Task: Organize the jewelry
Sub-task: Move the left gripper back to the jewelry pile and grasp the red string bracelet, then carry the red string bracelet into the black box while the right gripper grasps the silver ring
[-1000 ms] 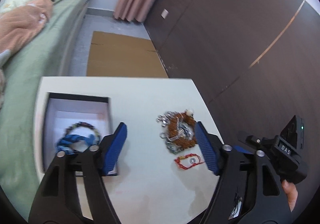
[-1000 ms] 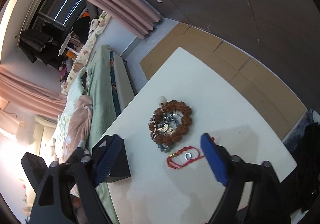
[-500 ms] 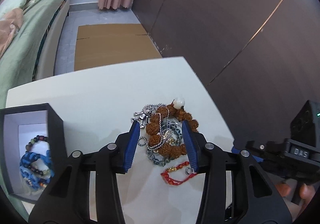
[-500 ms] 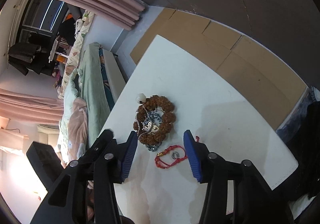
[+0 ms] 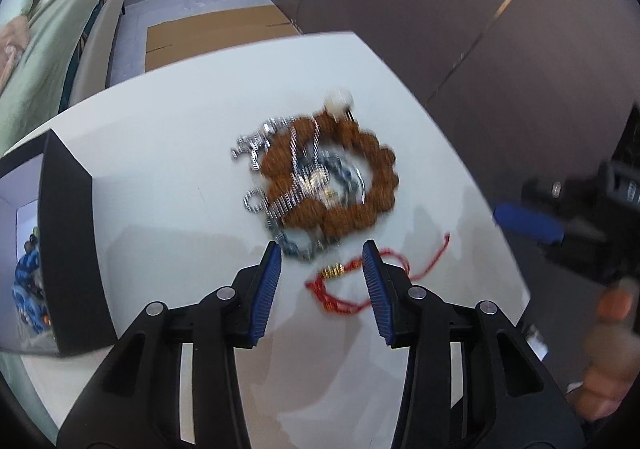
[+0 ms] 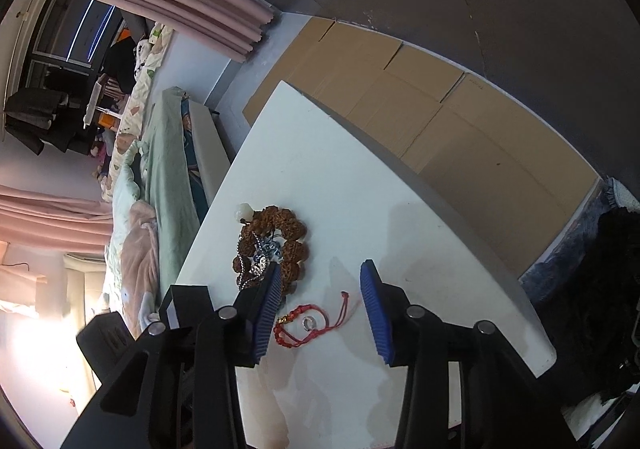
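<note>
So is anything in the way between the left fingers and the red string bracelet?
Nothing visible. The left gripper is open, and the red string bracelet lies on bare white table just beyond its fingers. The brown bead pile sits farther back.

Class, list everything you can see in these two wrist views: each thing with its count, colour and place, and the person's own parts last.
Table: one, white, beneath everything.
Jewelry box: one, black outside, pale inside, at the table's left edge; blue beaded pieces lie in it.
Brown bead bracelet: one, brown with a white bead, mid-table.
Silver chains: a tangle, count unclear, lying over and beside the bracelet.
Red cord bracelet: one, red with a gold bead, nearest the grippers.
Ring: one, silver, inside the red cord's loop.
Cardboard: flattened sheets, tan, on the floor.
Bed: one, green cover, left.
Curtains: pink.
Left gripper: blue pads, open.
Right gripper: blue pads, open.
</note>
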